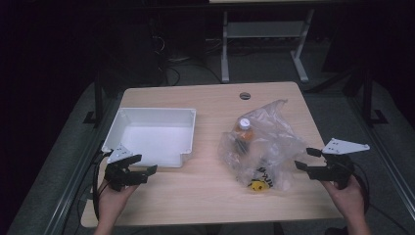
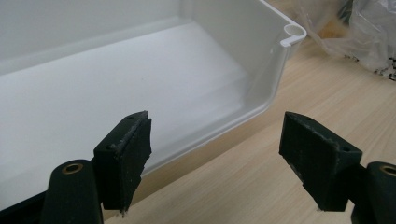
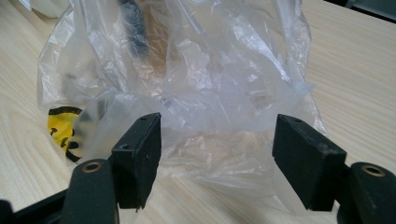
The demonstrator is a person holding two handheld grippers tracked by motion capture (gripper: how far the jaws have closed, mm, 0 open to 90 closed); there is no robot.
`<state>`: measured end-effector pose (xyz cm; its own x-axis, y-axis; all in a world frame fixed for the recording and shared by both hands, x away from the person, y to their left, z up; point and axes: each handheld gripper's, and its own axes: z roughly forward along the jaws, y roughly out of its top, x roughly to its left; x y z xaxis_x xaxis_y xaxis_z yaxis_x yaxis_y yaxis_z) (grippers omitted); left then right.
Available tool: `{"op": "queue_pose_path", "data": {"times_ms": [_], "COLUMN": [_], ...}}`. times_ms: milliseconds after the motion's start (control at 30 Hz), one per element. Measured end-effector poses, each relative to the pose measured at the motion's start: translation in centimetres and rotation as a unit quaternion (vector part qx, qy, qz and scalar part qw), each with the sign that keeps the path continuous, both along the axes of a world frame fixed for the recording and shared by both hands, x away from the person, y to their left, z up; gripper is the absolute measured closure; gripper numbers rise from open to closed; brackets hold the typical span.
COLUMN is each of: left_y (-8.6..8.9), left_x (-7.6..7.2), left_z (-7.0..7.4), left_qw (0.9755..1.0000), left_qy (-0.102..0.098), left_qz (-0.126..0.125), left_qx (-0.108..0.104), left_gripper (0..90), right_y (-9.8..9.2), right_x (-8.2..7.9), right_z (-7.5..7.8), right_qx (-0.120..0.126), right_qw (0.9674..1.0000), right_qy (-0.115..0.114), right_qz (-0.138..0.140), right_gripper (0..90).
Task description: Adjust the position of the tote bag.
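A crumpled clear plastic bag [image 1: 264, 142] lies on the wooden table [image 1: 205, 196], right of centre. Inside it are a bottle with a white cap [image 1: 244, 128] and a yellow and black item [image 1: 258, 184] at its near end. My right gripper [image 1: 307, 159] stands open just right of the bag; in the right gripper view the bag [image 3: 196, 79] lies straight ahead of its jaws, apart from them, with the yellow and black item [image 3: 63, 130] at the left. My left gripper [image 1: 143, 164] stands open at the near edge of a white bin [image 1: 188, 129], nothing between its fingers [image 2: 126, 156].
The white bin [image 2: 286, 37] is empty and open-topped, its rounded corner just ahead of the left gripper. A round cable hole [image 1: 244, 95] is at the table's far edge. Beyond the table are a dark floor, cables and the legs of another desk [image 1: 225, 54].
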<state>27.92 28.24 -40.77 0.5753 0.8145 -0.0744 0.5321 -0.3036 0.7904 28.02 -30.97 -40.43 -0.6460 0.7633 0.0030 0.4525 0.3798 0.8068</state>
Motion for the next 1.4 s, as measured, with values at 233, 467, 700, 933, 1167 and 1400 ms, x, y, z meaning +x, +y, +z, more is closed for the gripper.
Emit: {"op": "queue_pose_path", "data": {"times_ms": [233,467,700,933,1167,1400], "left_y": [-0.2,-0.9,-2.1,-4.4,-6.9,-9.4], "left_x": [-0.1,-0.6,-1.1,-0.7,0.1,1.1], "left_z": [0.1,0.6,1.4,2.7,3.9,4.6], "left_qw": [1.0000,0.9998,0.9987,0.9973,0.9934,0.9893], "left_qy": [0.000,-0.003,-0.003,-0.007,-0.001,0.007], "left_qz": [-0.001,-0.017,-0.040,-0.070,-0.112,-0.144], "left_qx": [-0.004,-0.008,-0.030,-0.023,-0.022,-0.021], "left_gripper": [24.6,24.9,25.0,25.8,25.8,25.7], "right_y": [-0.1,-0.5,-0.1,-0.5,-0.3,-0.4], "right_x": [0.1,0.0,-0.4,-0.3,-0.4,-0.6], "right_z": [-0.2,0.0,0.2,0.1,0.1,0.4], "right_qx": [0.003,0.004,0.001,0.003,0.005,0.005], "right_qw": [1.0000,1.0000,1.0000,1.0000,1.0000,0.9999], "right_qy": [0.001,-0.005,-0.005,-0.003,-0.002,-0.011], "right_qz": [0.002,-0.003,-0.003,-0.004,-0.002,-0.002], "right_gripper": [32.4,32.3,32.3,32.2,32.3,32.4]}}
